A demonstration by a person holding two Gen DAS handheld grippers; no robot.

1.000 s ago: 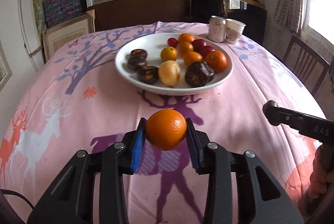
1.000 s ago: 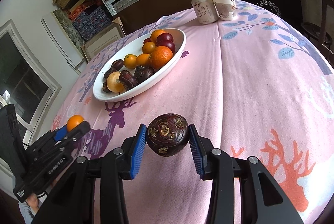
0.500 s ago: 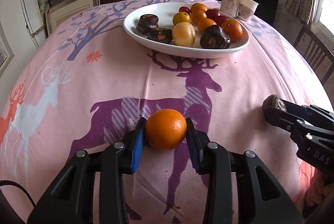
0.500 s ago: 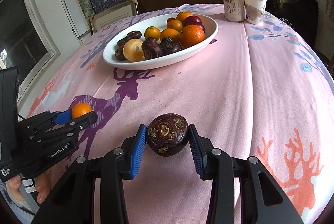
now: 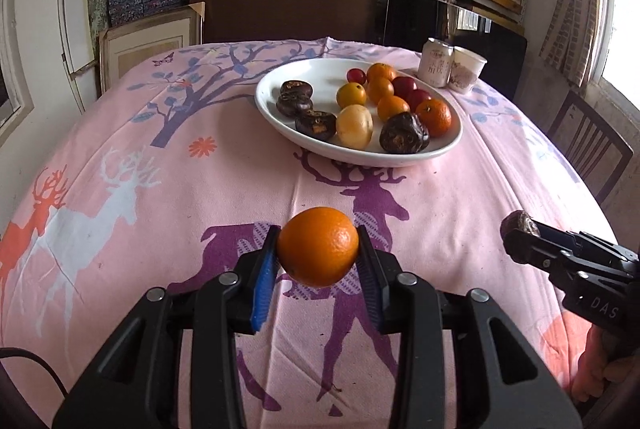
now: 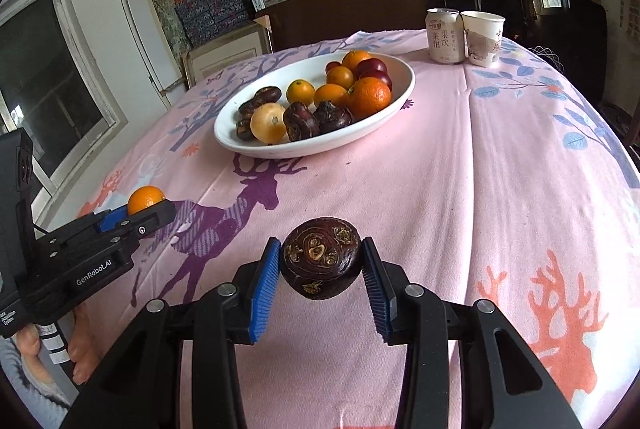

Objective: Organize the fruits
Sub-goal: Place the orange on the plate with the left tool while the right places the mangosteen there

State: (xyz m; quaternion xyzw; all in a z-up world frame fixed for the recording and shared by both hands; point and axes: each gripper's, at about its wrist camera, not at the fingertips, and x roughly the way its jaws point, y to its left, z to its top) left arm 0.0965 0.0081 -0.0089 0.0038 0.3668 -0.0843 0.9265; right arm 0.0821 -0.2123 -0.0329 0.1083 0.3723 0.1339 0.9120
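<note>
Left gripper (image 5: 318,261) is clamped on an orange (image 5: 318,247), blue pads (image 5: 264,281) pressed to both its sides, the fruit held clear of the cloth (image 5: 120,157). Right gripper (image 6: 320,271) is clamped on a dark brown fruit (image 6: 320,263), knobbly and scarred on its face, also up off the cloth. Both hover on the near side of the plate (image 5: 280,85), well apart from it, the orange to the left, the brown fruit to the right. The plate sits mid-table, white and oval, and it's loaded: three dark brown fruits on its left side, a pale yellow one (image 5: 354,126) at the near middle, another dark one (image 5: 403,138) beside that, small oranges and red plums (image 5: 410,91) toward the far right. Beyond the plate, a can (image 5: 437,67) and a paper cup (image 5: 466,69) stand touching. A hand (image 6: 80,349) grips the left gripper's handle, fingers showing.
</note>
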